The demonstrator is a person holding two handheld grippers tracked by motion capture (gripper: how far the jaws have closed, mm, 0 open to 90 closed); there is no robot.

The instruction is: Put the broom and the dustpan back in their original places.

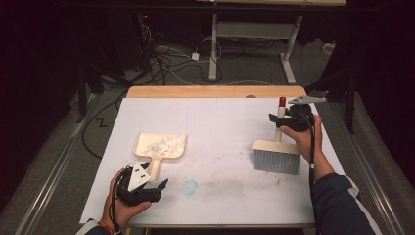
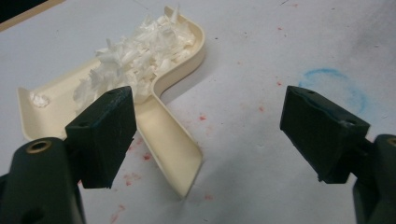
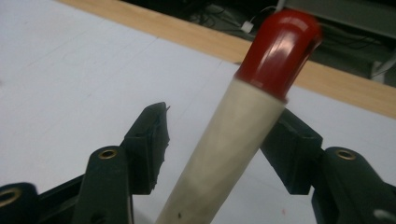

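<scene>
dustpan: one cream plastic dustpan (image 1: 160, 147) centre-left, heaped white shreds (image 2: 140, 51)
brush: one cream brush (image 1: 277, 154), grey bristles, red-tipped handle
left gripper (image 1: 155, 187): my jaws wide, holding nothing
right gripper (image 1: 280, 119): jaws apart around handle, left pad clear of it

One dustpan (image 1: 161, 147), one brush (image 1: 277, 155), two tools.

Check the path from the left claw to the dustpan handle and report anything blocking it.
Nothing visible blocks it. The left claw is open, with the dustpan handle lying on the white table cover just ahead, beside one jaw. Only small red specks lie on the bare sheet around it.
</scene>
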